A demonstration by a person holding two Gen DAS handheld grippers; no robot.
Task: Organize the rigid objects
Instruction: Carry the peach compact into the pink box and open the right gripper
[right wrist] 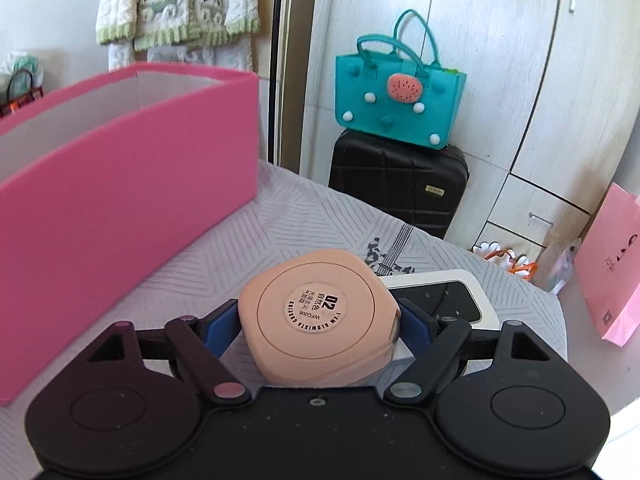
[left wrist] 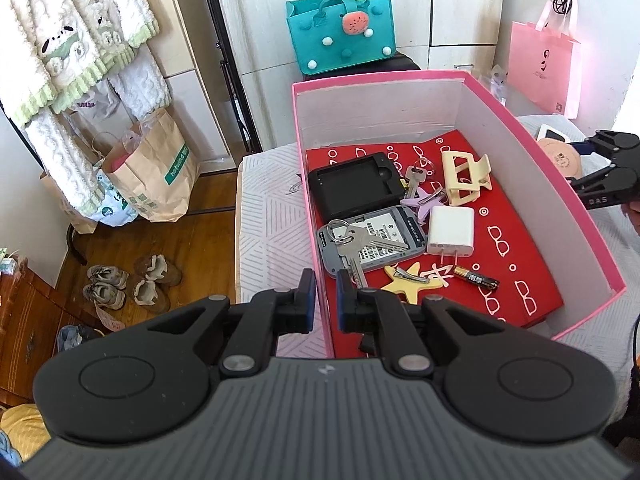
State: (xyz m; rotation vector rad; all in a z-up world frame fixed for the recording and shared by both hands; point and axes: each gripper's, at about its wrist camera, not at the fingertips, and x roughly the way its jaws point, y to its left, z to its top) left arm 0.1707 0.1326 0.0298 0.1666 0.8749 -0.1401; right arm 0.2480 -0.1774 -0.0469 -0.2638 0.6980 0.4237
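Right claw (right wrist: 318, 322) clamped on a peach compact (right wrist: 320, 316), outside the pink box (left wrist: 536, 184); left claw (left wrist: 326, 292) nearly together, holding nothing.

Ahead of the left claw the box holds two star clips (left wrist: 408, 282), two key sets (left wrist: 356, 244), one charger (left wrist: 451, 231), one battery (left wrist: 476, 277), one hair claw (left wrist: 466, 178), one black case (left wrist: 352, 184) and one grey device (left wrist: 372, 240). Past the right claw lies a white gadget (right wrist: 444, 294) on the grey patterned bedcover (right wrist: 304, 220); beyond stand one teal bag (right wrist: 400, 100) on a black suitcase (right wrist: 400, 184).

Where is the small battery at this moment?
In the left wrist view, the battery lies on the red lining near the front of the pink box, just right of the yellow star clip.
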